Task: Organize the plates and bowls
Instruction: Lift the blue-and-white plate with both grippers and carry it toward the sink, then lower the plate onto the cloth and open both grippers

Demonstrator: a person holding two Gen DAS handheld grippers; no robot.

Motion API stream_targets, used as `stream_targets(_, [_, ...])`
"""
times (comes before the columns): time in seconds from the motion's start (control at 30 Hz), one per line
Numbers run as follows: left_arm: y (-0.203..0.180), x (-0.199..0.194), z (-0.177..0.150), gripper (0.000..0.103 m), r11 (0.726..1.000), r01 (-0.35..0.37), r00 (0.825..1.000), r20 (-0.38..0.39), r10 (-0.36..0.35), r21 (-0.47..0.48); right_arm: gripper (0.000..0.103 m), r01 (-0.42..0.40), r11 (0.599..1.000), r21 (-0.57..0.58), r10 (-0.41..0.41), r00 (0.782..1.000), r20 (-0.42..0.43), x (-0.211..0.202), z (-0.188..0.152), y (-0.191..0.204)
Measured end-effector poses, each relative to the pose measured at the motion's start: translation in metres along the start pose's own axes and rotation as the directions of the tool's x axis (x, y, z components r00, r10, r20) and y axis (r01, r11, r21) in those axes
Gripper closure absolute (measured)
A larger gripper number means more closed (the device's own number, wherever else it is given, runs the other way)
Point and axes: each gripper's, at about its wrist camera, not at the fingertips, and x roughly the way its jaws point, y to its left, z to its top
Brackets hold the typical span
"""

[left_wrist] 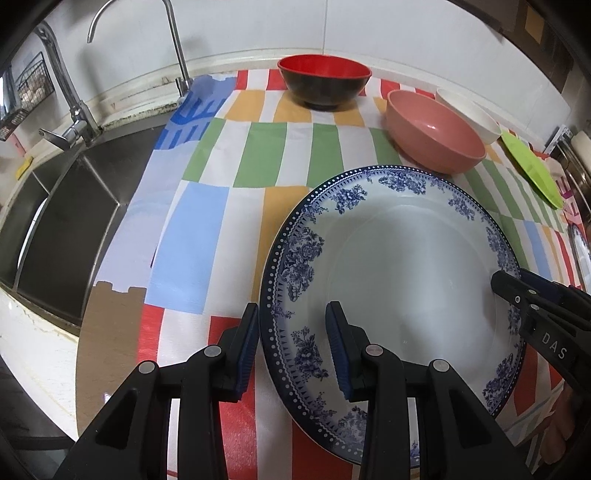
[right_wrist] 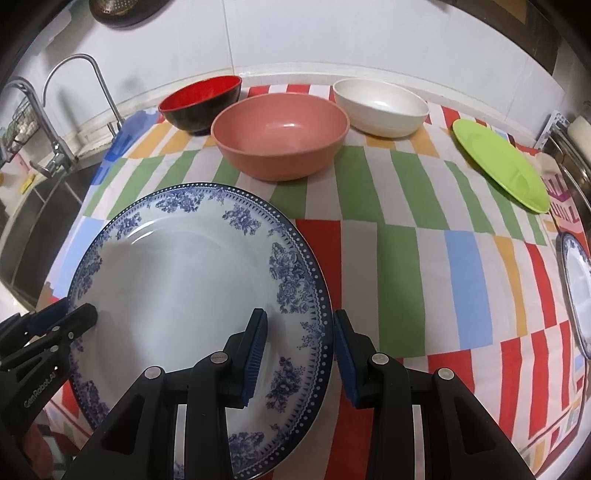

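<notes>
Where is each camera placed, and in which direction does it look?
Left wrist: sits on the left hand-held gripper, looking forward over the blue-patterned plate toward the sink; its fingers straddle the plate's left rim, and the right hand-held gripper enters at right.
Right wrist: sits on the right hand-held gripper, facing the pink bowl and green plate; its fingers straddle the right rim.
Shared: the plate, three bowls, striped cloth.

- White tiled wall (left_wrist: 258, 29) behind the counter's striped multicoloured cloth (left_wrist: 258, 155).
- Left of that cloth: stainless steel sink (left_wrist: 74, 206), curved chrome tap (left_wrist: 173, 44), wire basket (left_wrist: 26, 92).
</notes>
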Motion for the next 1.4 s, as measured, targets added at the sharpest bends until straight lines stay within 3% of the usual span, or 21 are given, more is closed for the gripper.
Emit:
stream_targets(0.4, [0.002,0.014,0.000,0.067,1.000,0.003,0.999,-0.034,-0.003,0.003,0.066,0.002,1.000,0.010,-0.001,0.999,-0.045,0.015,0.002,-0.001])
stream_targets(0.77, [0.001,0.015,0.000,0.066,1.000,-0.004,1.000,-0.024,0.005,0.027,0.065,0.007,1.000,0.006,-0.006,0.999,-0.037,0.018,0.000,0.001])
stream_targets(1.03, [-0.009,-0.008,0.003,0.040,0.996,-0.038,0.997,0.071,0.032,0.083,0.063,0.030,1.000,0.010,-0.030,0.999,0.015,0.007,-0.001,-0.003])
stream_targets(1.1, [-0.014,-0.018,0.005,0.037,0.995,-0.029,0.995,0.102,0.019,0.098,0.050,0.032,0.999,0.019,-0.033,0.998,0.048,-0.003,-0.001,-0.007])
stream_targets(1.4, [-0.047,-0.061,0.018,0.014,0.984,-0.014,0.964,0.264,-0.034,0.175,0.037,0.052,0.996,0.067,-0.061,0.988,0.143,-0.045,-0.004,-0.027])
